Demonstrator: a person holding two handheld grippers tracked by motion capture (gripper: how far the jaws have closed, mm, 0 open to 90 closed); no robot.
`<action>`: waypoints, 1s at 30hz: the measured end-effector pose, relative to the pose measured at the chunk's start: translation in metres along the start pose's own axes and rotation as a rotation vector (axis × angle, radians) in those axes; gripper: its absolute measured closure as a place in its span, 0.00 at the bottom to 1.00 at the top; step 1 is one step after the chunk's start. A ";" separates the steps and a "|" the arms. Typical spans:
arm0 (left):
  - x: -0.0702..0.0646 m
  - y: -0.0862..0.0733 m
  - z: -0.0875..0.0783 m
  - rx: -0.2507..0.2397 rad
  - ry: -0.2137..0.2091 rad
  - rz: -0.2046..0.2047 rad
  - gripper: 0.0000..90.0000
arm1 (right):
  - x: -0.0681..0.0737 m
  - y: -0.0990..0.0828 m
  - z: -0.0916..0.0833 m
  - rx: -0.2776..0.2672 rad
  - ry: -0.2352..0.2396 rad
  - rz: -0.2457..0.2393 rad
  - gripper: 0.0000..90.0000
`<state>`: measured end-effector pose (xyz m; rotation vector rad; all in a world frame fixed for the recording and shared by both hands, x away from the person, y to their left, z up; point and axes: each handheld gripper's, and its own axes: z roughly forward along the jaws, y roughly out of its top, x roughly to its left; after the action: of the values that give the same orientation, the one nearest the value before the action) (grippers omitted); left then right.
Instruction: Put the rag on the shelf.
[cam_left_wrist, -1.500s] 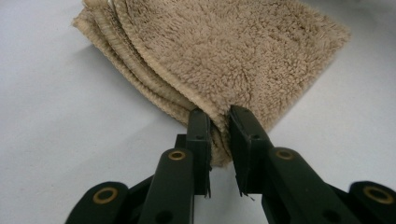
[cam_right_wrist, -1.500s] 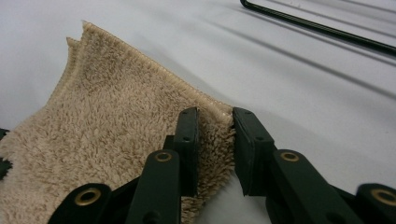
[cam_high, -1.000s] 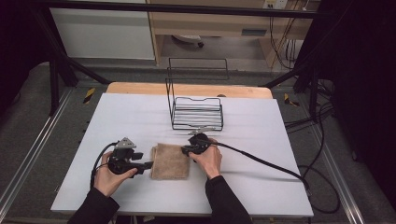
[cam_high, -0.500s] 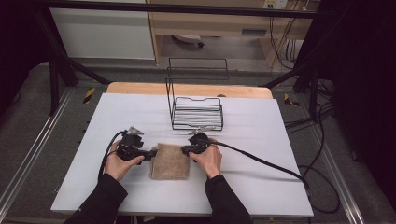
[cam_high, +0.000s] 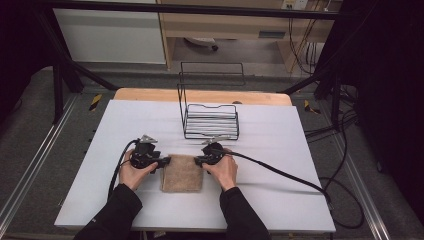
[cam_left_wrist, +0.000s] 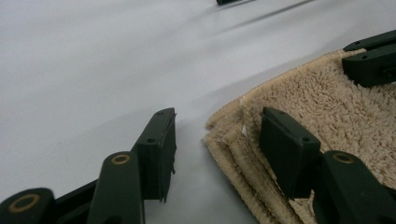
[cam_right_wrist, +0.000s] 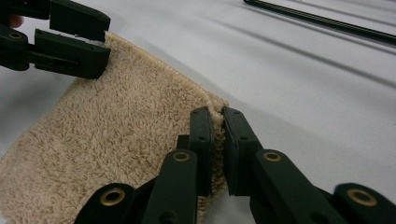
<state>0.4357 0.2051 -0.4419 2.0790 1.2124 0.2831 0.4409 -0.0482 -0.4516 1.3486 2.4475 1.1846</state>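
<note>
Folded beige towel (cam_high: 182, 173) lying flat on the white desk (cam_high: 300, 150) near its front edge, about midway between the left and right edges. Right claw (cam_right_wrist: 218, 140) is clenched on the towel's far right corner, as one second earlier. Left claw (cam_left_wrist: 217, 149) has shifted from the towel's left edge to its far left corner; its jaws have just been closing and straddle the folded layers, not yet pinching. Wire rack (cam_high: 210, 120) stands unmoved behind.

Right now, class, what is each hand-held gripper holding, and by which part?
The right hand-held gripper is shut on the towel, pinching its edge near a corner. The left hand-held gripper holds nothing: its jaws straddle the opposite corner, not pressing.
</note>
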 end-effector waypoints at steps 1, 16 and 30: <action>0.000 0.000 0.000 0.004 -0.004 -0.002 0.52 | 0.000 0.000 0.000 0.000 0.000 0.001 0.93; -0.010 -0.001 0.004 0.007 -0.004 0.026 0.67 | 0.000 0.000 0.000 0.005 0.001 0.008 0.93; -0.009 0.000 0.005 0.019 -0.058 0.004 0.85 | -0.001 0.001 0.000 0.013 0.008 0.027 0.93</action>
<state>0.4331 0.1957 -0.4441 2.0920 1.1805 0.2127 0.4424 -0.0488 -0.4507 1.3874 2.4542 1.1848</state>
